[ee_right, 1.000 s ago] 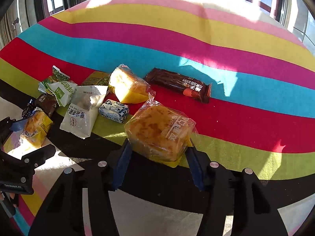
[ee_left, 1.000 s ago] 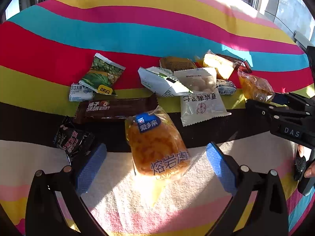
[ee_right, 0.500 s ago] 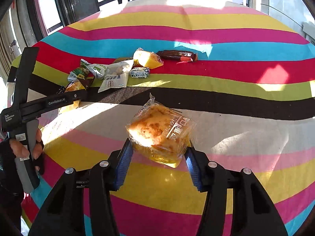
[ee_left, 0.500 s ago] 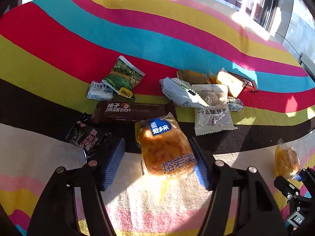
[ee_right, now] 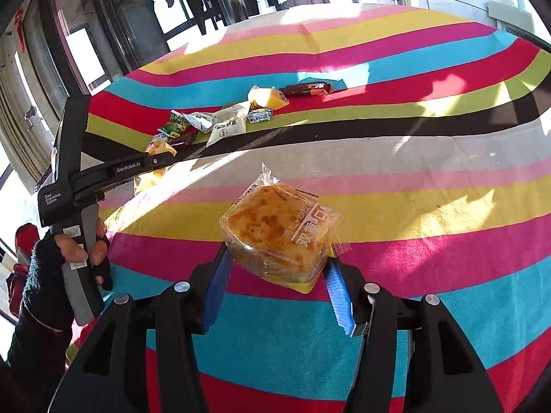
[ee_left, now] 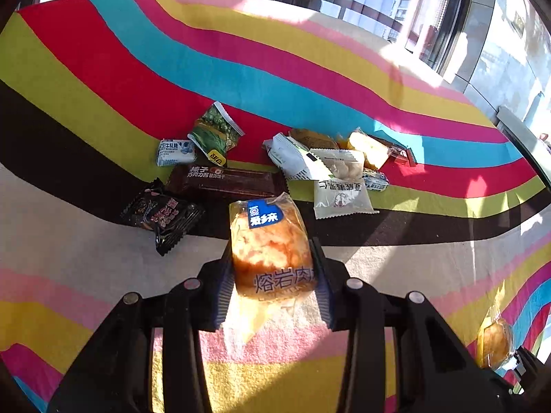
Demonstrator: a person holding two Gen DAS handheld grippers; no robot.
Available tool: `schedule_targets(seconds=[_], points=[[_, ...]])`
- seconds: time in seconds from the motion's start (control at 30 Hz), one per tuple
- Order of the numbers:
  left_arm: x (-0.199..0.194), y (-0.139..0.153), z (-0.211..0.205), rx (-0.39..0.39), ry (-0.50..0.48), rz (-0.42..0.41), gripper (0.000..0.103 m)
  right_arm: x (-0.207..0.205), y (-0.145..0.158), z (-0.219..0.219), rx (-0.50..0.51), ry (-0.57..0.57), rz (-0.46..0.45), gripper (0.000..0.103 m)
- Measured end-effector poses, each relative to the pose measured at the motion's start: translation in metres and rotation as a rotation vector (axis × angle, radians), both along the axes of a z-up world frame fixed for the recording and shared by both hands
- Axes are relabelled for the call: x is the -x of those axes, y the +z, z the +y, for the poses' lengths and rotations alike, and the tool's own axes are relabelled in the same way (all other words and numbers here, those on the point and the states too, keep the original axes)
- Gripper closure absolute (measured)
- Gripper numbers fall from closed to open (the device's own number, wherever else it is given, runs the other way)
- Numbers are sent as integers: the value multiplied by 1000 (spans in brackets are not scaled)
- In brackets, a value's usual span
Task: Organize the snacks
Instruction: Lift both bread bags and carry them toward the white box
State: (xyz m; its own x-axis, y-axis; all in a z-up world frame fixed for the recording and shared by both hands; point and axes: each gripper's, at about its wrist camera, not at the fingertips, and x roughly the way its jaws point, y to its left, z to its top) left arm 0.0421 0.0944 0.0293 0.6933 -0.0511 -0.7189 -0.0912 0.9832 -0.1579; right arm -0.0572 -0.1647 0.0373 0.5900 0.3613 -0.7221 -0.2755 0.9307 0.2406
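- While the left tool closes its jaws on the bread packet, the blue pads already press its two long sides; the packet sits between them near its lower half, its sealed tail hanging loose below.
- The right tool is clamped on a square cake packet, held clear above the striped cloth covering the table, well apart from the pile.
- Both packets look light and soft: puffy clear film over a spongy bake. Judged easy to crush, so a gentle squeeze across the body seems better than a hard one.
- The film looks glossy and probably slippery; gripping the bulk of the bake, not the empty crimped end, should keep it from sliding out.
- The bread packet's top, with the blue label, leans forward past the pads; it may sag or swing if lifted quickly.
- The remaining snacks lie in a loose cluster farther off on the cloth: a long brown biscuit bar, a black packet, a green packet, a white pouch.
- The flat ones look stiffer and thin, likely harder to pinch from above; an edge grip may suit them.
- In the right wrist view, a gloved hand holds the left tool's handle.
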Motion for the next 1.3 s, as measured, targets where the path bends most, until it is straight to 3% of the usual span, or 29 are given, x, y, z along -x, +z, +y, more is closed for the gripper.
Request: schedule_targets(seconds=[0.13,0.3,0.83,1.3], points=[[49,5,-34,-110,-56,-23,62,13,0,-1,20,-7,-5,51],[90,4,-57,-158,-100,-10,62,31,1,3,59,0,-19,51],[162,-1,-73,-169,-160,-24,62,101,-9,-3,114,16,-29,51],[220,19,-93,-196,-219,-109,62,168,36,-27,203,-16,-160,51]])
